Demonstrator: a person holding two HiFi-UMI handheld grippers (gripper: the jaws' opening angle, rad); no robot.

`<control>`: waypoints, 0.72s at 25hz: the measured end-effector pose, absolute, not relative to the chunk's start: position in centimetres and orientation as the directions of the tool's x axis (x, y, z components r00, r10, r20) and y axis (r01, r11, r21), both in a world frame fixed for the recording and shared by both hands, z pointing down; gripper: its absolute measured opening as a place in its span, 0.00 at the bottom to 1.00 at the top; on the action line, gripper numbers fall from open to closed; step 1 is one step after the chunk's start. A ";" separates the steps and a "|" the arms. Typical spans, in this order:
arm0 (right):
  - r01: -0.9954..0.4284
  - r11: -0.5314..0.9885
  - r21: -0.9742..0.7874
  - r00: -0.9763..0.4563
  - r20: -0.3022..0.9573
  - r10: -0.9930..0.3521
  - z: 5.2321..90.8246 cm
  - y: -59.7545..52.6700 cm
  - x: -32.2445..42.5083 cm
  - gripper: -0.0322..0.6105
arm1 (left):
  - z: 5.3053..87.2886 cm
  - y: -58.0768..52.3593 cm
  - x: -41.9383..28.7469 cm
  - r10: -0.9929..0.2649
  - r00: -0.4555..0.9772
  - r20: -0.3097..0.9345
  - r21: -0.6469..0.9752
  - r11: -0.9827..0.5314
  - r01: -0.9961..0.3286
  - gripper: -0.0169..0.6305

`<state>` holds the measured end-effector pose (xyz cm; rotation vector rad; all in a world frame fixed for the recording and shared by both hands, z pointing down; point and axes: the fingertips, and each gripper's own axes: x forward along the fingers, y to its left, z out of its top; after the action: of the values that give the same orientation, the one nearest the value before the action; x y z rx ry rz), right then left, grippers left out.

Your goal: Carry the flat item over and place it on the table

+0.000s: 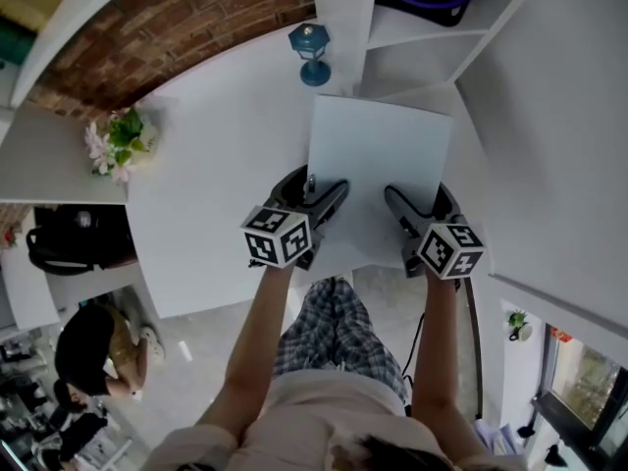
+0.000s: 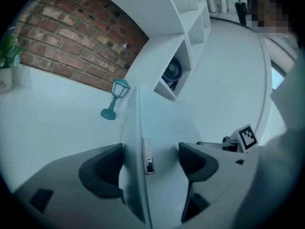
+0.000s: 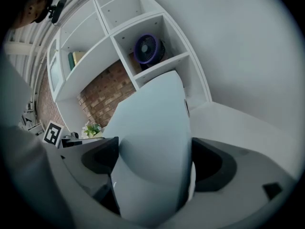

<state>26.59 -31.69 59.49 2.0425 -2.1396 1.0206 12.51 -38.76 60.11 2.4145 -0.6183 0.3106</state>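
Left gripper (image 1: 316, 186) and right gripper (image 1: 417, 196) (clamped) cover flat item (image 1: 378, 150) corners.

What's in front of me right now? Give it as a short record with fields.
Held item: flat pale panel, gripped from both sides
Left gripper: shut on the panel's near-left edge
Right gripper: shut on the panel's near-right edge
Position: over the white table; whether it rests there can't be told
Beyond it: blue lantern ornament; flowers further left
Shelf: purple fan in a cubby
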 end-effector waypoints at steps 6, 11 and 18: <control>-0.871 -0.127 -0.475 -0.168 0.530 -0.831 61.8 -32.6 26.9 0.79 | 62.1 -39.6 12.9 -0.332 0.831 0.447 0.536 -0.645 -0.546 0.57; -0.856 -0.184 -0.482 -0.174 0.604 -0.778 63.5 -32.8 27.2 0.80 | 63.9 -39.8 13.2 -0.310 0.808 0.501 0.549 -0.608 -0.573 0.57; -0.872 -0.258 -0.416 -0.132 0.707 -0.695 65.6 -32.9 27.7 0.80 | 66.4 -39.8 13.6 -0.271 0.748 0.606 0.519 -0.578 -0.630 0.57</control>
<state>27.68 -32.89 65.60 1.9283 -1.7798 1.3385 13.61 -39.79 66.36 2.1889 -0.6734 0.6098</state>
